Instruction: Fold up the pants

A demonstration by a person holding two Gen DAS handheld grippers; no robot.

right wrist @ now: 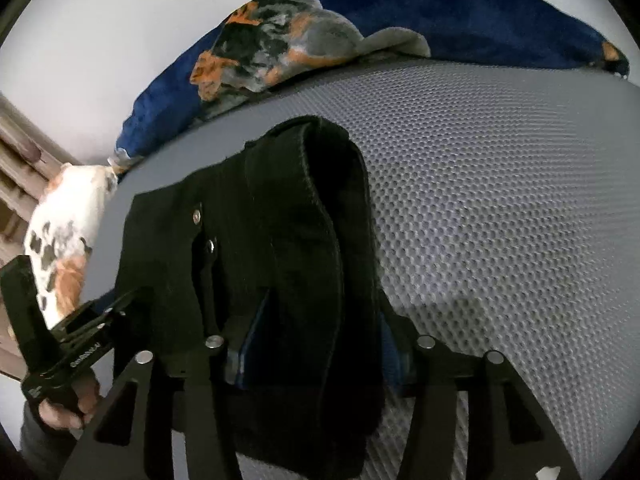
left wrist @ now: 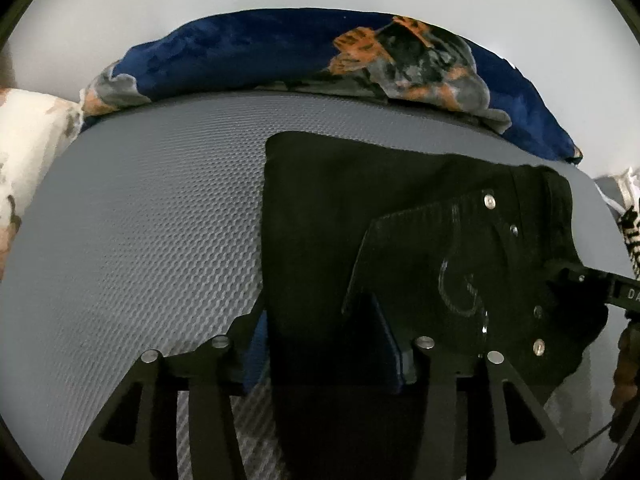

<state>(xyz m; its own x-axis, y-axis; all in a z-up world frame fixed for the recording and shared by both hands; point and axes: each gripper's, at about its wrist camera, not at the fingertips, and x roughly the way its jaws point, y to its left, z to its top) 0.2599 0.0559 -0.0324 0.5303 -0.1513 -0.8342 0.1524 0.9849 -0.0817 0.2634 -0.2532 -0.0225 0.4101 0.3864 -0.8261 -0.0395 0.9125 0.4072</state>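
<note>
Black pants (left wrist: 360, 216) with silver rivets and a stitched back pocket hang over a grey textured mattress (left wrist: 140, 220). My left gripper (left wrist: 324, 344) is shut on the pants' near edge, cloth pinched between its blue pads. My right gripper (right wrist: 316, 344) is shut on the folded waistband of the pants (right wrist: 288, 240), which drape down between its fingers. The right gripper also shows at the right edge of the left wrist view (left wrist: 576, 276), gripping the pants' corner. The left gripper shows at the lower left of the right wrist view (right wrist: 120, 312).
A blue, orange and grey blanket (left wrist: 320, 52) lies along the far edge of the mattress. A white patterned pillow (left wrist: 28, 152) sits at the left. A white wall is behind.
</note>
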